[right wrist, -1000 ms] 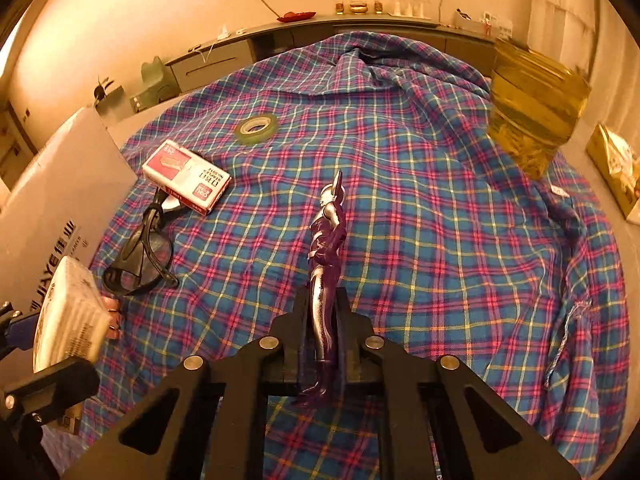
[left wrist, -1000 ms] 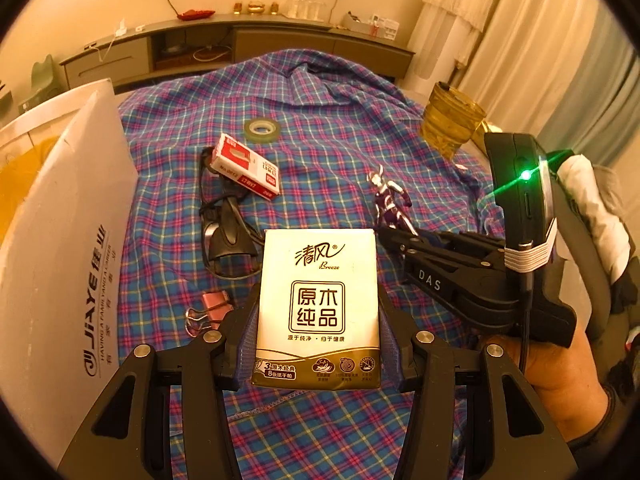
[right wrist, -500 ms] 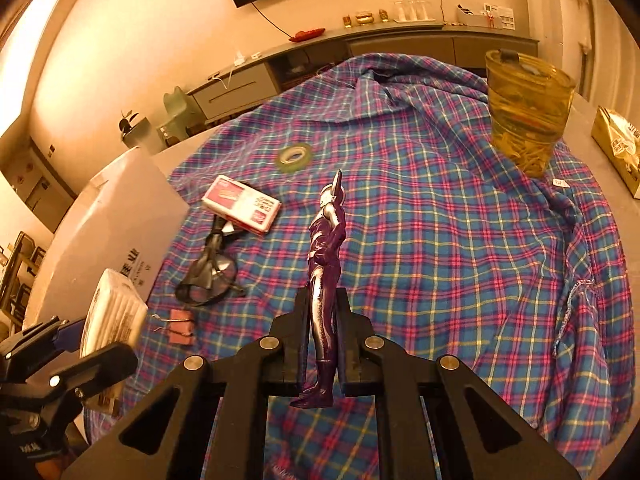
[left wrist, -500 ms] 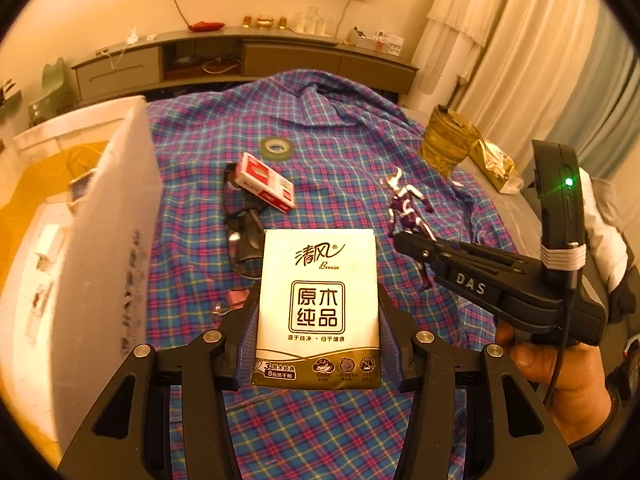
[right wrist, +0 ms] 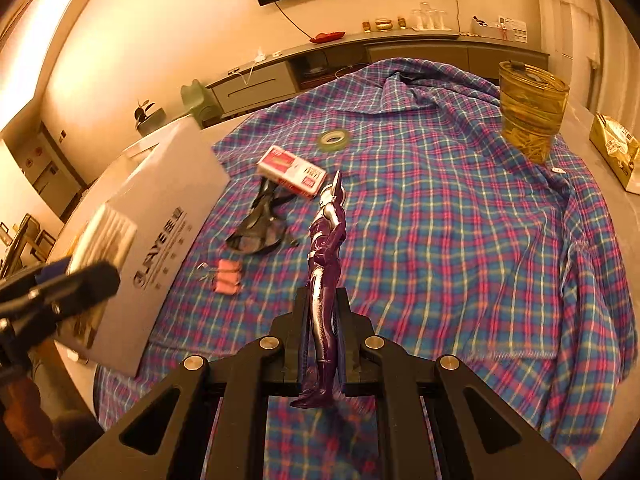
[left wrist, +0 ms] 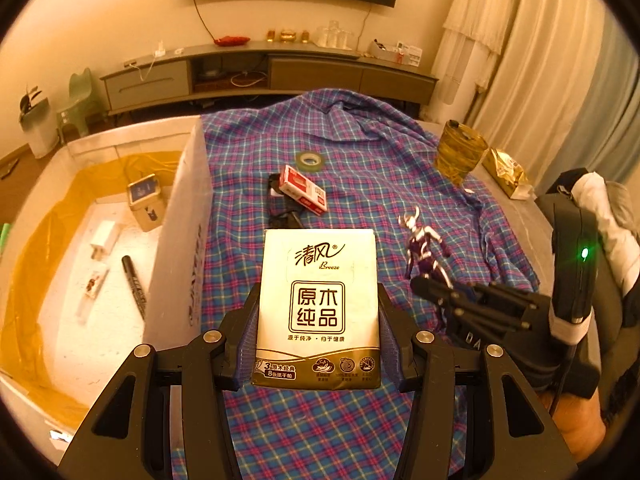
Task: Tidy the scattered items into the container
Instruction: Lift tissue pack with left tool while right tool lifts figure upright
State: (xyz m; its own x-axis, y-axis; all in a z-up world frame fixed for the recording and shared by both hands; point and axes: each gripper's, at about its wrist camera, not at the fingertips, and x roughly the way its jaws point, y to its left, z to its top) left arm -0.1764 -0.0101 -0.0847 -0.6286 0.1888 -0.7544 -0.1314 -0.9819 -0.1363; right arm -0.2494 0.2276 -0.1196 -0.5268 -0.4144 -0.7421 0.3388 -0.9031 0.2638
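Two grippers, each gripping one item: the left gripper [left wrist: 318, 344] clamps a tissue pack [left wrist: 318, 304] upright between its jaws; the right gripper [right wrist: 322, 344] pinches a purple figure [right wrist: 324, 280] by the legs. Left of the plaid cloth [right wrist: 460, 240] sits one box [left wrist: 176, 248] — inside, one marker [left wrist: 134, 280] and one small tin [left wrist: 146, 200]; on the cloth — one tape roll [right wrist: 334, 138], one red-white carton [right wrist: 290, 172], one pair of goggles [right wrist: 258, 232], two pink clips [right wrist: 227, 278].

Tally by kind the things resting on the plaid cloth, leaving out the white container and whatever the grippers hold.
Tape roll: 1
Red-and-white box: 1
Dark goggles: 1
Pink binder clips: 2, as far as the view shows
Amber jar: 1
Total: 6
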